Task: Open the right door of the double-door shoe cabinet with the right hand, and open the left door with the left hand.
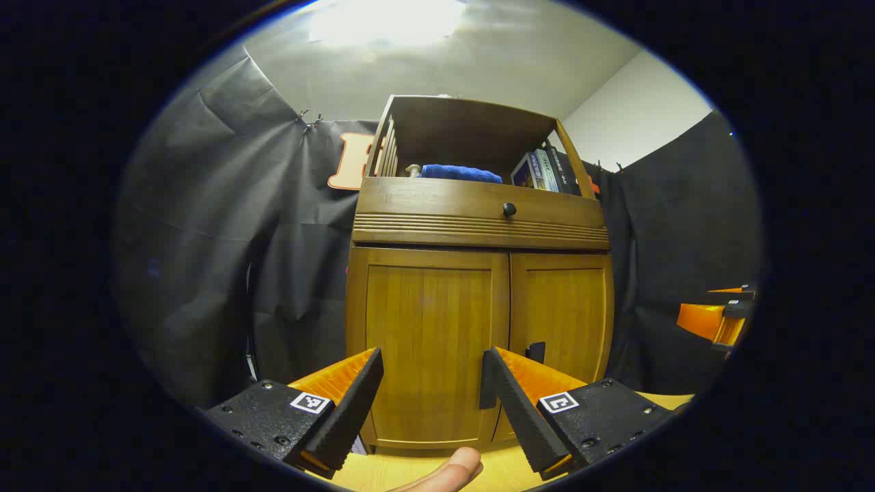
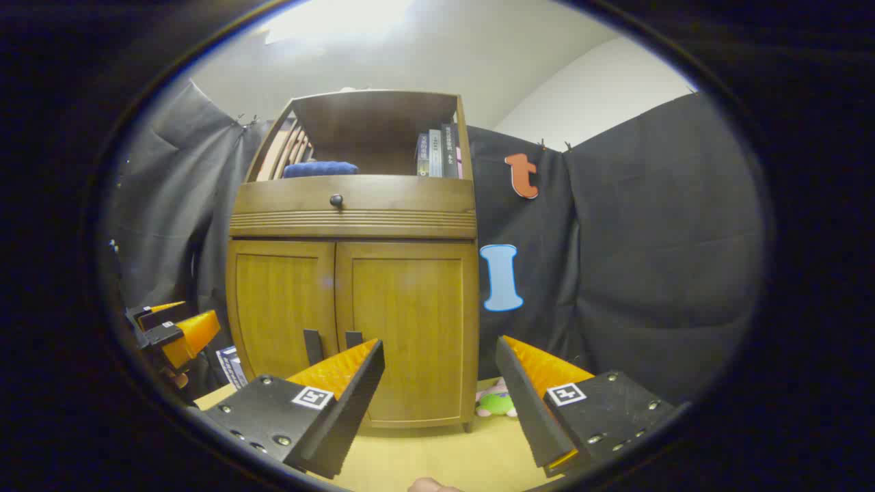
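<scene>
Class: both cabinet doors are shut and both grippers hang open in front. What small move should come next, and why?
Probably ease the right gripper forward toward the right door's dark handle. Both doors look closed, the task starts with the right one, and the open fingers are short of the cabinet, gripping nothing. The left gripper can wait.

We saw the shoe cabinet (image 1: 478, 301) as warm, grained wood with a soft satin sheen, its drawer knob (image 1: 509, 209) dark and glossy. The left gripper (image 1: 431, 403) had orange ribbed plastic fingers faced with matt black pads (image 1: 348, 410). A blue towel (image 2: 320, 169) looked like soft cloth, and the floor (image 2: 437, 458) was smooth pale wood
</scene>
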Demonstrator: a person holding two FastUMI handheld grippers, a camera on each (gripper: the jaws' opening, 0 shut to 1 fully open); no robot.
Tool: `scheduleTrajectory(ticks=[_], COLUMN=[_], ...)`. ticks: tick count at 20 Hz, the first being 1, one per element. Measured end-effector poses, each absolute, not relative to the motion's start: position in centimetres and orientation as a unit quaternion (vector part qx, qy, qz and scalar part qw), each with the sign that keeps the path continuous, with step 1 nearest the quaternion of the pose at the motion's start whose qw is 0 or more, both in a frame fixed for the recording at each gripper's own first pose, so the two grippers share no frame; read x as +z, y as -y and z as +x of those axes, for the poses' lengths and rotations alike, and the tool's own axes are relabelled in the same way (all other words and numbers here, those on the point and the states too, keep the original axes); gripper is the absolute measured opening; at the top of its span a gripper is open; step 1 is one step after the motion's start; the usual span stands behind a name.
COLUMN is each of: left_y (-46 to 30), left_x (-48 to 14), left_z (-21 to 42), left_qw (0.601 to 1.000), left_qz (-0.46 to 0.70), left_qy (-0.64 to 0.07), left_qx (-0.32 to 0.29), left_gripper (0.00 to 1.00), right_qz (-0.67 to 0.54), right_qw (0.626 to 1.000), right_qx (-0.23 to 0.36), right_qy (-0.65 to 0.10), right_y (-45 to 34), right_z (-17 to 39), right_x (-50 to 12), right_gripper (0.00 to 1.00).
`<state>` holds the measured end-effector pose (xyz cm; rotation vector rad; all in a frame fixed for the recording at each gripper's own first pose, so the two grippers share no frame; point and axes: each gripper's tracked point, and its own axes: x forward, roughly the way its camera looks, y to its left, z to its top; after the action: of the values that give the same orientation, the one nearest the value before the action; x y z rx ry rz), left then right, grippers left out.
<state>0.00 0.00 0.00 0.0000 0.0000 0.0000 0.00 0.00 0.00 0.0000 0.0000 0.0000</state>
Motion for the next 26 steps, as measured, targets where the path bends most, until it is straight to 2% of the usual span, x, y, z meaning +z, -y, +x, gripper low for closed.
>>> scheduleTrajectory(ticks=[1, 5, 8, 9, 13, 20, 21, 22, 26], left_y=[0.1, -0.1, 0.0, 0.0, -0.1, -0.2, -0.2, -0.2, -0.2], left_x=[-0.1, -0.1, -0.2, -0.1, -0.1, 0.0, 0.0, 0.1, 0.0], left_z=[0.0, 0.2, 0.2, 0.2, 0.1, 0.0, 0.0, 0.0, 0.1], left_qw=[1.000, 1.000, 1.000, 1.000, 1.000, 1.000, 1.000, 1.000, 1.000], left_qz=[0.002, 0.004, 0.007, 0.009, 0.005, 0.000, 0.000, -0.001, -0.003], left_qy=[-0.003, -0.001, 0.001, 0.003, 0.010, 0.007, 0.008, 0.009, 0.004], left_qx=[-0.001, -0.001, 0.010, 0.012, 0.019, 0.018, 0.016, 0.014, 0.008], left_gripper=[0.95, 0.92, 0.92, 0.95, 0.92, 0.92, 0.92, 0.92, 0.92], right_qz=[0.003, 0.006, 0.005, 0.005, 0.019, 0.014, 0.011, 0.011, 0.022], right_qw=[1.000, 0.999, 0.999, 0.999, 0.999, 0.998, 0.998, 0.998, 0.997], right_qx=[0.008, 0.033, 0.039, 0.039, 0.037, 0.056, 0.056, 0.056, 0.064], right_qy=[-0.004, -0.004, -0.008, -0.007, -0.016, -0.021, -0.020, -0.020, -0.035], right_y=[-0.6, -2.2, -2.4, -2.5, -3.0, -5.6, -5.8, -6.0, -7.9], right_z=[0.2, 0.7, 0.6, 0.7, 1.0, 1.5, 1.5, 1.8, 4.7], right_x=[-0.4, -0.6, -0.9, -1.0, -1.6, -2.1, -2.0, -2.0, -2.9], right_gripper=[0.98, 0.96, 0.96, 0.98, 0.96, 0.98, 0.96, 0.98, 0.96])
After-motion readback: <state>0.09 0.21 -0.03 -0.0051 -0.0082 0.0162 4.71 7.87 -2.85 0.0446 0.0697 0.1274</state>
